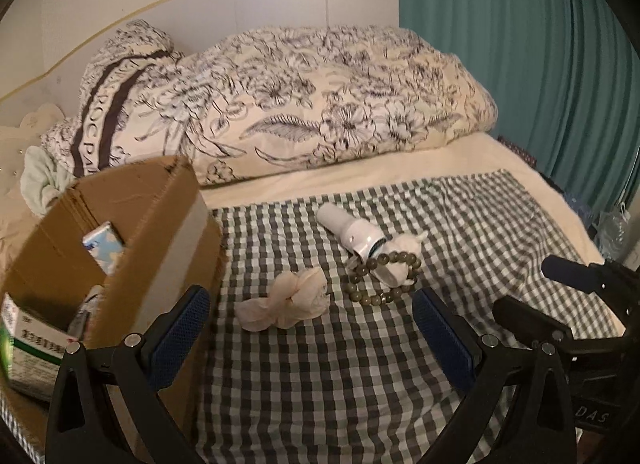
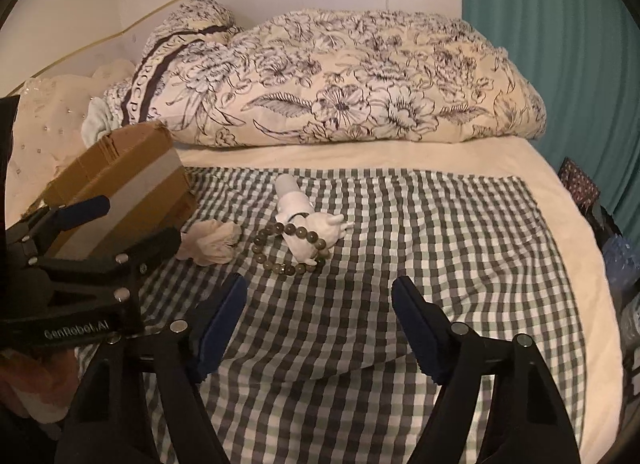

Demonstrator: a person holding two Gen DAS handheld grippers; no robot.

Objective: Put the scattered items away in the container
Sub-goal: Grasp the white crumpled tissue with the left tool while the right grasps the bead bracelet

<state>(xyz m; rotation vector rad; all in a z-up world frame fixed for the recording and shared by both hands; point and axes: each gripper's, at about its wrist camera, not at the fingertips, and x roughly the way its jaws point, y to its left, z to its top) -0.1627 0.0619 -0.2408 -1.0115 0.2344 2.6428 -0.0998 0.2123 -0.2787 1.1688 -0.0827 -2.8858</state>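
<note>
Left gripper (image 1: pixel 312 328) jaws spread wide, empty; crumpled tissue (image 1: pixel 286 302) lies just ahead between the fingers, cardboard box (image 1: pixel 120 223) beside its left finger. Right gripper (image 2: pixel 320 320) also wide, empty; bead bracelet (image 2: pixel 288 250) ahead, slightly left, touching the white bottle (image 2: pixel 294 203).

From my left wrist view, the cardboard box (image 1: pixel 132 232) sits at the left of the frame on the checked cloth (image 1: pixel 360 364), with a small packet (image 1: pixel 105 246) and a medicine carton (image 1: pixel 32 348) inside it. Right of the box, near centre, lies the crumpled tissue (image 1: pixel 290 300). Just right of that is the bead bracelet (image 1: pixel 384 278), looped around a small figurine (image 1: pixel 400 260), with a plastic tube (image 1: pixel 352 227) touching them from behind. The folded duvet (image 1: pixel 320 103) lies across the upper frame, behind everything. The curtain (image 1: pixel 540 63) hangs at the upper right. In my right wrist view, the same cluster sits left of centre, the box (image 2: pixel 128 183) further left.
</note>
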